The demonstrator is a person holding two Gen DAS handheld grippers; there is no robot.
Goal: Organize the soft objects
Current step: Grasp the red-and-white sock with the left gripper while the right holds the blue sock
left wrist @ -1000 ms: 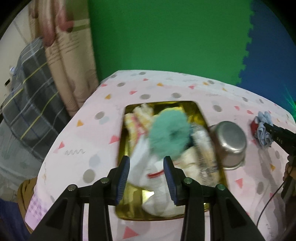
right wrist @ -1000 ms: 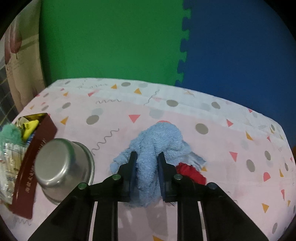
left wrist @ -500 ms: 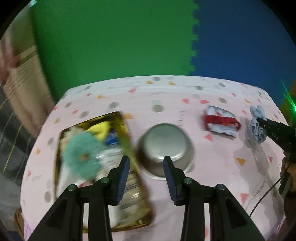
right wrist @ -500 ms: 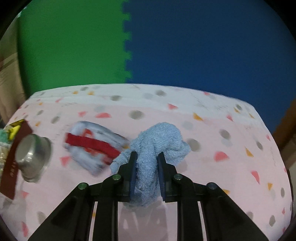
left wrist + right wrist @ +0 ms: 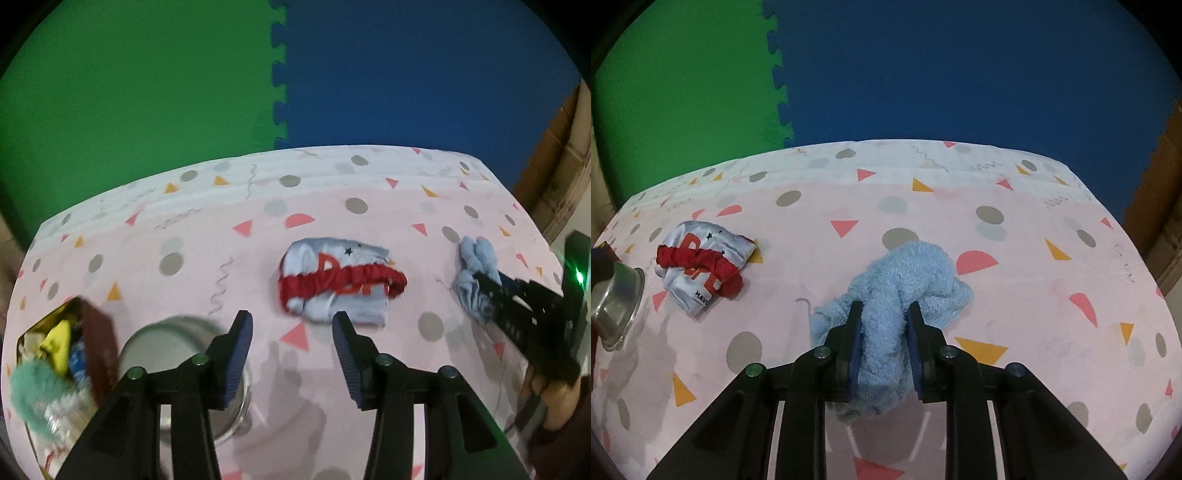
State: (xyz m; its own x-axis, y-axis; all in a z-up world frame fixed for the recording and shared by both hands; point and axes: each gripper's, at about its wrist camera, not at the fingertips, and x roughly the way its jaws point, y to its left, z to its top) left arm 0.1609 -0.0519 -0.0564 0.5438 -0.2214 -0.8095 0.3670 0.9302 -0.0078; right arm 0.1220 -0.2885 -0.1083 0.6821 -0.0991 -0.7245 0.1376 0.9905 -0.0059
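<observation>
My right gripper (image 5: 882, 325) is shut on a light blue towel (image 5: 905, 280) that rests on the pink tablecloth; the towel (image 5: 474, 273) and the right gripper (image 5: 484, 284) also show at the right of the left wrist view. A pale blue garment with a red waistband (image 5: 340, 284) lies ahead of my left gripper (image 5: 291, 332), which is open and empty above the cloth. The garment (image 5: 700, 266) is at the left of the right wrist view.
A steel bowl (image 5: 177, 354) lies upside down under the left finger and shows in the right wrist view (image 5: 615, 299). A gold tin (image 5: 98, 343) with a teal fluffy scrunchie (image 5: 35, 387) and other soft items sits far left. Table edges lie behind and right.
The left gripper has swung right, from over the tin, past the bowl, to in front of the garment. The right gripper has carried the towel to the right, away from the garment.
</observation>
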